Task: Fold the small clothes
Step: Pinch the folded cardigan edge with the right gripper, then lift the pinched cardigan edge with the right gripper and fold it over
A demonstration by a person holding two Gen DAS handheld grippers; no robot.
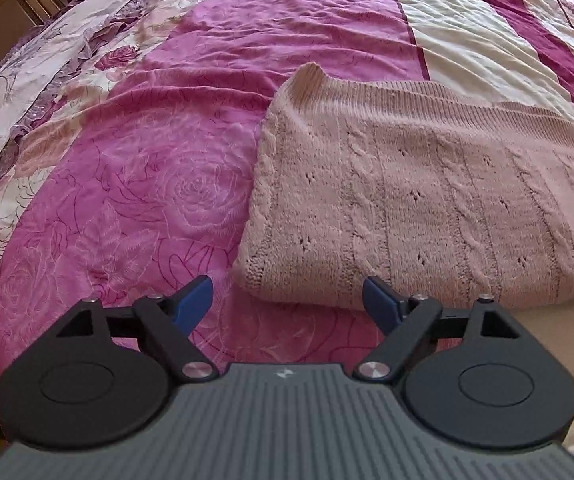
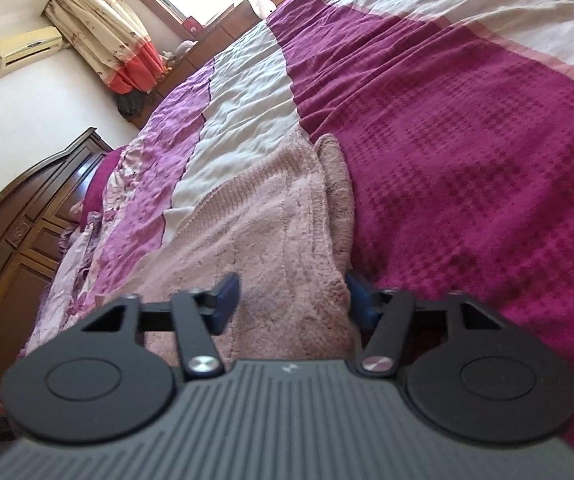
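Here, cable-knit pink sweater [image 1: 427, 208] folded rectangular on satin bedspread [image 1: 127, 184]; left gripper [image 1: 287, 300] jaws spread, right gripper [image 2: 293, 300] jaws straddling knit edge.

Chunky matt cable-knit wool sweater [image 1: 427, 208], centre right; smooth, faintly sheeny printed cotton bedspread [image 1: 135, 184] beneath; glossy dark carved wood headboard [image 2: 19, 240], lower left; matt black plastic gripper [image 1: 287, 300], blue rubbery pads [image 1: 195, 300].

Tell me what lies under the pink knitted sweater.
The pink knitted sweater lies folded on the bed's quilt, pink floral on one side and cream and magenta stripes on the other. Whatever is tucked inside its folds, and the quilt directly beneath, is covered.
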